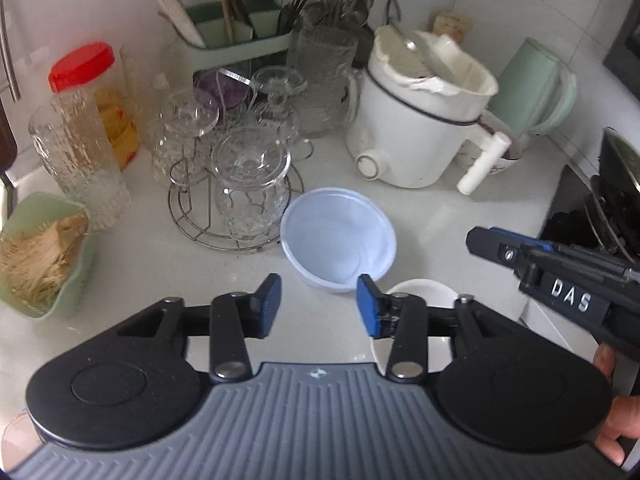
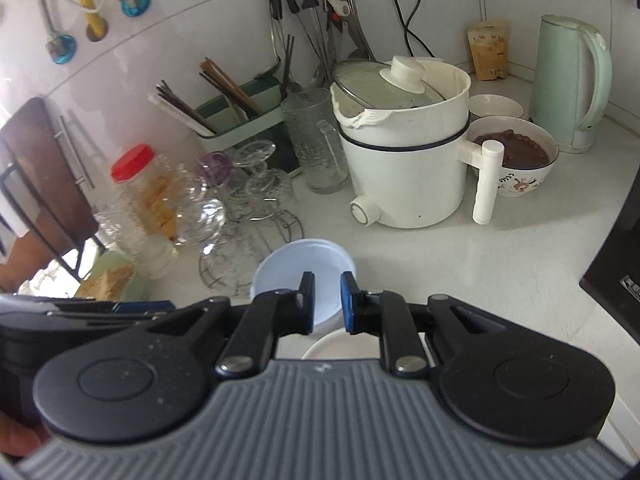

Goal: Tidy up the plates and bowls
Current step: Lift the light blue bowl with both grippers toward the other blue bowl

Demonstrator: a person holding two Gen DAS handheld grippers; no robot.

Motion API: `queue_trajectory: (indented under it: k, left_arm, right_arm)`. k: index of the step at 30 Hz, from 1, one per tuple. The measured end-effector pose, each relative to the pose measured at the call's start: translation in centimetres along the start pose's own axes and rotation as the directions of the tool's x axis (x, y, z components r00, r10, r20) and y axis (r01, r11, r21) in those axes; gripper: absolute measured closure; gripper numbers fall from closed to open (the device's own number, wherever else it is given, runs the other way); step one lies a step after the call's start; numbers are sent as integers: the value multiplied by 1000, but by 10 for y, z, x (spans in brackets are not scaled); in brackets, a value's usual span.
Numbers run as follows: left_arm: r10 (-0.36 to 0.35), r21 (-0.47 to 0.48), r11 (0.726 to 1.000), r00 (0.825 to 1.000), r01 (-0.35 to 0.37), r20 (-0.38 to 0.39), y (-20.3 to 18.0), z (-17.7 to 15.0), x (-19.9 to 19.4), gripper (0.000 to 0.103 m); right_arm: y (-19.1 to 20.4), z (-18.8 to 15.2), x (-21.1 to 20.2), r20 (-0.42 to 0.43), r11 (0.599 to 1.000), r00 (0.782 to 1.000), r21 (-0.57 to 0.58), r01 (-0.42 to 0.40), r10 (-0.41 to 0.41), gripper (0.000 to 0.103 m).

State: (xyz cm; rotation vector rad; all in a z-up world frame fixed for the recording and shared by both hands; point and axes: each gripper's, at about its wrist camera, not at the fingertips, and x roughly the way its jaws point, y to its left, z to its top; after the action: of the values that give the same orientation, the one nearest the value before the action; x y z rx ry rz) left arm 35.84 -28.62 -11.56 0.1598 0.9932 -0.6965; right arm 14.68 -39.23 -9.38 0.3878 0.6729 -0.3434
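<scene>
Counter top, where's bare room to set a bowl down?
Bare counter lies right of the pale blue bowl, in front of the white electric pot, toward the kettle. Left of the pot it is crowded: glasses on a wire rack and a red-lidded jar.

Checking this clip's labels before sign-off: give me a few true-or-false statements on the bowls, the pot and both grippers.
1. The pale blue bowl is empty. True.
2. The left gripper grips that bowl. False: its jaws stand apart, nothing between them.
3. The white pot has its lid tilted inside it. True.
4. The floral bowl beside the pot is empty. False: it holds something dark brown.
5. The right gripper holds nothing. True.
</scene>
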Motion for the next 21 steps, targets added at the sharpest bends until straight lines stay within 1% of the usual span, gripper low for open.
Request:
queue_trajectory:
  k: [3, 6, 9, 14, 16, 21]
  left_arm:
    - [12, -56, 998, 999, -14, -32, 10, 5, 22, 49]
    - [18, -106, 994, 999, -23, -48, 19, 10, 39, 49]
    - [19, -140, 990, 997, -29, -74, 26, 13, 57, 49]
    - [3, -216, 976, 995, -24, -98, 36, 15, 84, 50]
    - [-8, -251, 968, 995, -19, -103, 39, 14, 91, 50]
    - [-30, -324, 946, 993, -10, -116, 43, 14, 106, 50]
  right_arm:
    - [-9, 7, 20, -40, 1000, 999, -11, -22, 22, 85]
    - [-11, 11, 39, -66, 998, 997, -34, -43, 41, 79]
    - [-12, 12, 56, -93, 996, 994, -61, -57, 51, 79]
    - [-24, 11, 87, -166, 998, 985, -22, -57, 53, 79]
    - [-29, 11, 98, -185, 998, 981, -6, -63, 60, 69]
    - [-37, 9, 121, -227, 996, 970, 15, -87, 88, 68]
